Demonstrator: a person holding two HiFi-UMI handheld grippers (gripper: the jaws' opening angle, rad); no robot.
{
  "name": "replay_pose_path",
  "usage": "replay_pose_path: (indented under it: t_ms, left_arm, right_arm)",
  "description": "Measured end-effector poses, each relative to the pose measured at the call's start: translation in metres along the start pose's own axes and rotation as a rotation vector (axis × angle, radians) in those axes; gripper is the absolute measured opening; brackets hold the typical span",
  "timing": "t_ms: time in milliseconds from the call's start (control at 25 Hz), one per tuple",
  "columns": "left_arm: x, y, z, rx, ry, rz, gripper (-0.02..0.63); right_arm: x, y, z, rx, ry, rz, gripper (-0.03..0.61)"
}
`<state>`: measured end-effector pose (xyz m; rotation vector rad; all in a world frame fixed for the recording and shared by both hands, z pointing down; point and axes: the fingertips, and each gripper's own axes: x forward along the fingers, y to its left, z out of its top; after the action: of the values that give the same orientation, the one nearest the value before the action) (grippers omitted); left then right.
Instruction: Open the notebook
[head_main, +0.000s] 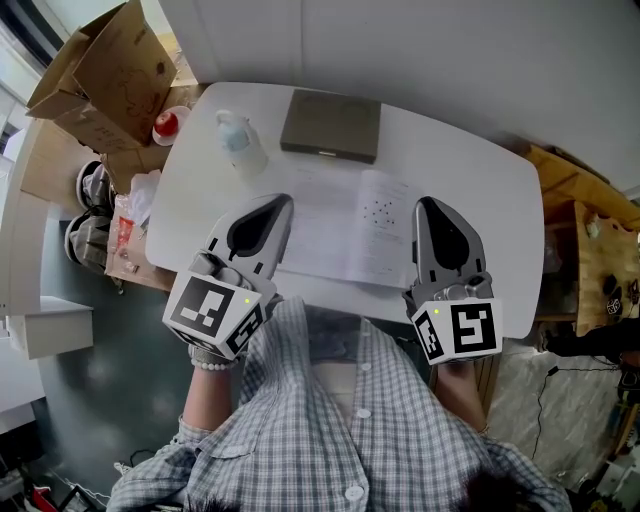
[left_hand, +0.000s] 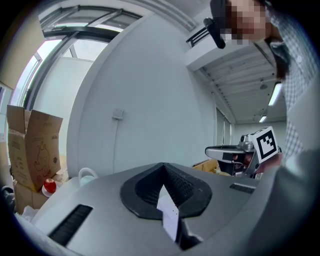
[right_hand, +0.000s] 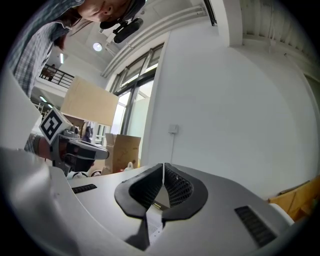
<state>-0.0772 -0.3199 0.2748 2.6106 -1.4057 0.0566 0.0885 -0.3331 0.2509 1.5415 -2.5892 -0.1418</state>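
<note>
- Head view: notebook (head_main: 345, 225) lies spread open mid-desk (head_main: 480, 170), between left gripper (head_main: 280, 205) and right gripper (head_main: 428, 205); pull evenly, low.
- Left gripper view: jaws clenched on the left page (left_hand: 169, 212); ease outward without tearing.
- Right gripper view: jaws clamped on the right page (right_hand: 150, 225); lay it flat.

Head view looks steeply down; both gripper views level, close — sharing wall (left_hand: 150, 100).

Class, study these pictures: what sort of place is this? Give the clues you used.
Probably a workshop or lab-type workroom, not a home: cardboard boxes piled beside a plain white table, an open notebook on it, and strip lights on a high ceiling.
</note>
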Motion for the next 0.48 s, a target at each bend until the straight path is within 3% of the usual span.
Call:
replay_pose_path:
  t_ms: [480]
  left_arm:
    - [-0.0063, 0.0040, -0.0061, -0.011, 0.014, 0.018, 0.008]
  right_arm:
    - [0.0053, 0.0079, -0.0040, 0.002, 0.016, 0.027, 0.028]
